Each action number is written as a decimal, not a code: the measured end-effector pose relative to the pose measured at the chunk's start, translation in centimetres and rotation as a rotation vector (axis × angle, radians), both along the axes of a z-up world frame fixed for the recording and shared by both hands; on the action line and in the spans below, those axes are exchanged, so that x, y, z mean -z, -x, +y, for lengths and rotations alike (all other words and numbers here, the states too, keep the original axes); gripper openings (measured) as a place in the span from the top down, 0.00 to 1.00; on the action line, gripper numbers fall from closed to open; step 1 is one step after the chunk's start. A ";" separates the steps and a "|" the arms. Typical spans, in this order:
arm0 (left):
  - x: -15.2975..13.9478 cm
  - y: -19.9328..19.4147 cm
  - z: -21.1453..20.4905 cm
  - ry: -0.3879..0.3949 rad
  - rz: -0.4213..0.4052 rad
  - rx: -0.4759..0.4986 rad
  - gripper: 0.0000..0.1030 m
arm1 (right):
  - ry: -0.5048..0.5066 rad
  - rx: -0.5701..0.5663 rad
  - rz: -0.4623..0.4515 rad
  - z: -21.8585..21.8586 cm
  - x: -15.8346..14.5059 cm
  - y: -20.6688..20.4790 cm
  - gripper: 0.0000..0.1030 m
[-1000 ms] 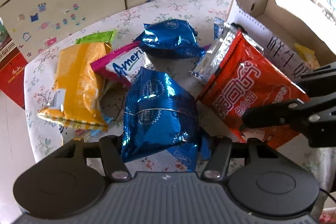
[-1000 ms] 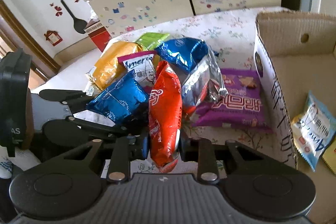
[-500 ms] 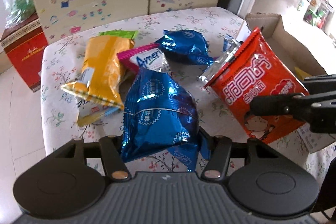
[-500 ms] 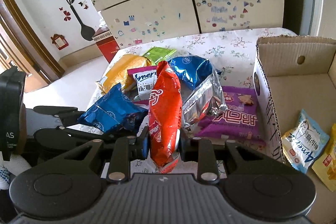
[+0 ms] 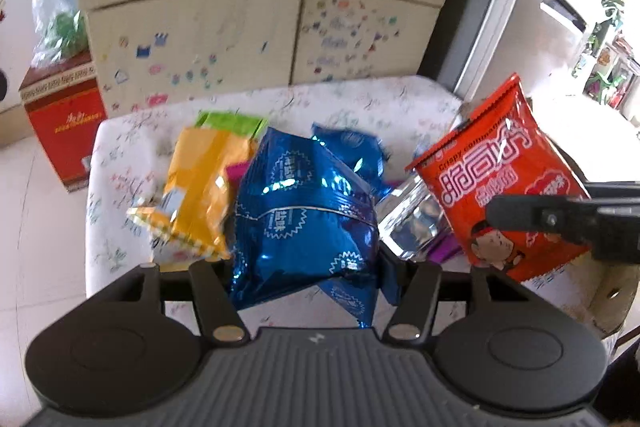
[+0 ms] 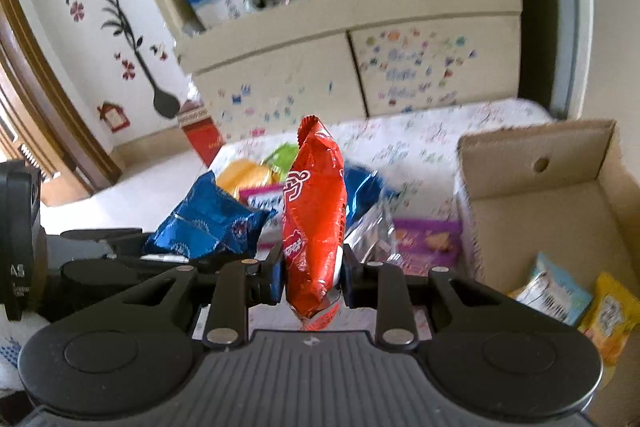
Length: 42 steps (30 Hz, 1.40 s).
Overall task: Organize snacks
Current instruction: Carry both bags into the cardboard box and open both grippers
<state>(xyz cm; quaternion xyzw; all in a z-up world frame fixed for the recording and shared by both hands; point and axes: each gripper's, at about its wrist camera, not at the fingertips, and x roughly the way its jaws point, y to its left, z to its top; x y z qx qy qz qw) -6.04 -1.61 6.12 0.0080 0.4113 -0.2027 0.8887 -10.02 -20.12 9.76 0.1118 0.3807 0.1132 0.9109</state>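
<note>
left tongs (image 5: pixel 306 267) pinch the blue bag (image 5: pixel 304 219) and right tongs (image 6: pixel 312 277) pinch the red bag (image 6: pixel 314 223), both held above the tabletop (image 5: pixel 120 155) beside the box (image 6: pixel 560 203), light crinkly slippery foil so grip the seam edge.

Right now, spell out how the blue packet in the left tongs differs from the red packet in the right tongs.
The blue packet is shiny metallic foil with white starburst seals; the red packet is orange-red with large white characters and a cartoon face. The blue packet looks crumpled and faceted, the red packet smoother and fuller. Both are lifted above the table, each pinched near its bottom edge by the left tongs or right tongs.
</note>
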 end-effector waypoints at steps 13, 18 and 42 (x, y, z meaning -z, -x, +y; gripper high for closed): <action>-2.3 0.4 -4.7 0.107 -0.074 0.104 0.43 | -0.030 0.131 -0.091 -4.1 -2.5 0.7 0.69; -2.7 0.7 -6.8 0.147 -0.082 0.166 0.42 | -0.049 0.201 -0.113 -6.3 -3.3 1.5 0.68; -1.0 3.5 -18.4 0.245 -0.042 0.414 0.42 | -0.074 0.596 -0.073 -14.8 -2.9 4.7 0.68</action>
